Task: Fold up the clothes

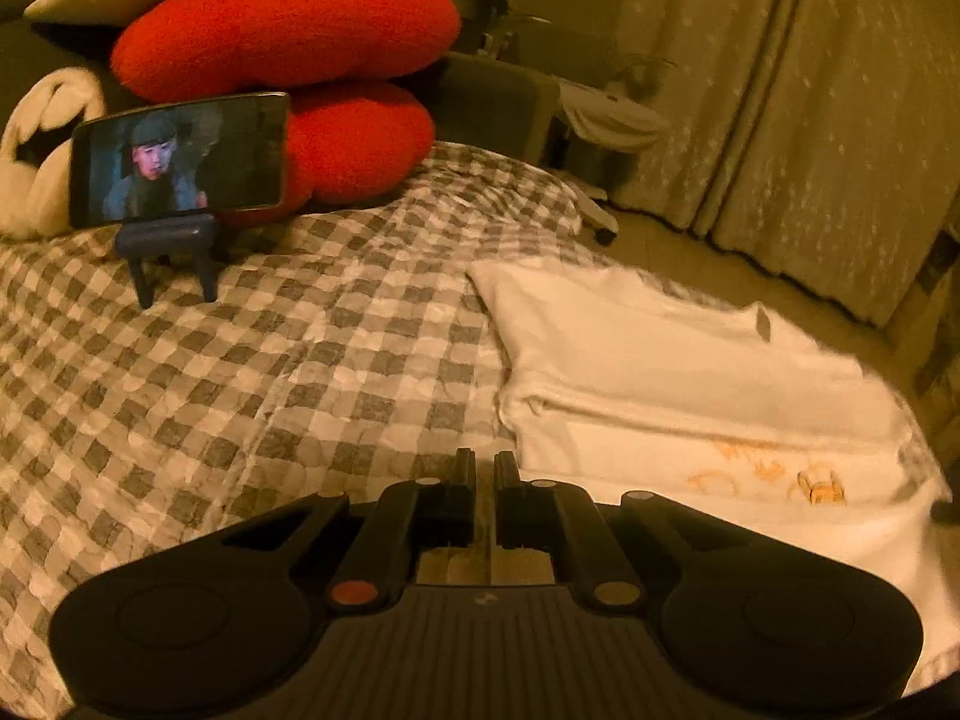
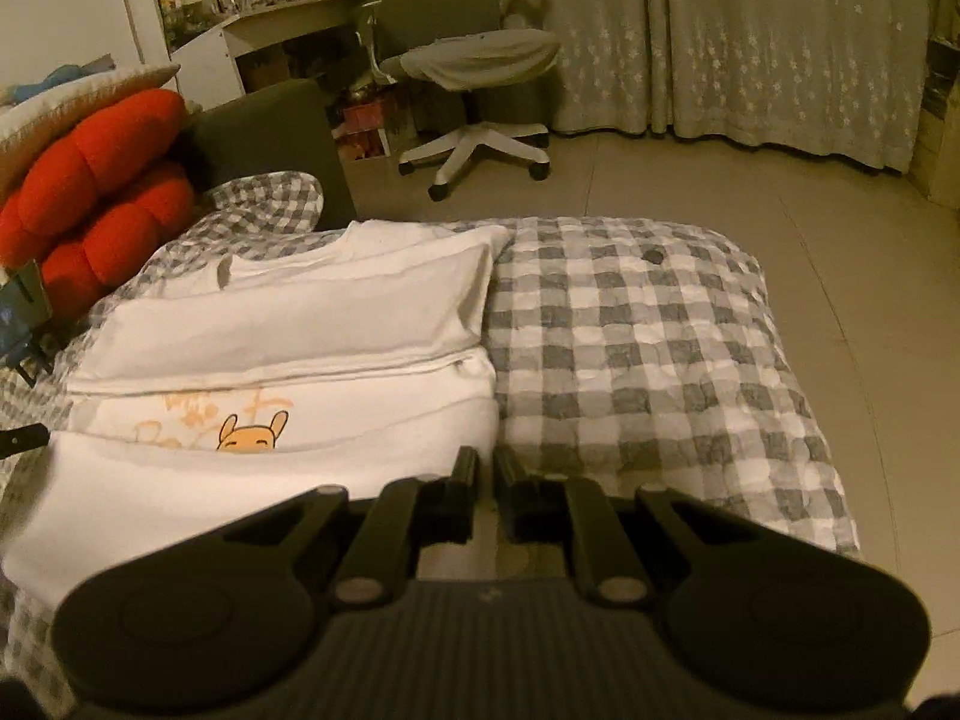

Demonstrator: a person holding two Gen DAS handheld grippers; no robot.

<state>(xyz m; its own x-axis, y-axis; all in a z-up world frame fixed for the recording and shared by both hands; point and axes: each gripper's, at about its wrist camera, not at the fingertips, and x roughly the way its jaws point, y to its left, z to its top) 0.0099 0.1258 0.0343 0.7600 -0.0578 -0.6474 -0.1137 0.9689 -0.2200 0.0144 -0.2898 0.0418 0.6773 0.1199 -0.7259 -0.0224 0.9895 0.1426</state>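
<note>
Beside right claw, white shirt

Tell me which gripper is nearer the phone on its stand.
Left, judging by the views. The left gripper hangs over the checked cover with the phone ahead to its left; the right gripper is beyond the white shirt, phone out of view.

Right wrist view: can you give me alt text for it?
A partly folded white T-shirt with an orange cartoon print lies on a grey-checked bedspread, the right claw nearly shut and empty at its near edge. Red cushions sit left; an office chair stands beyond.
</note>
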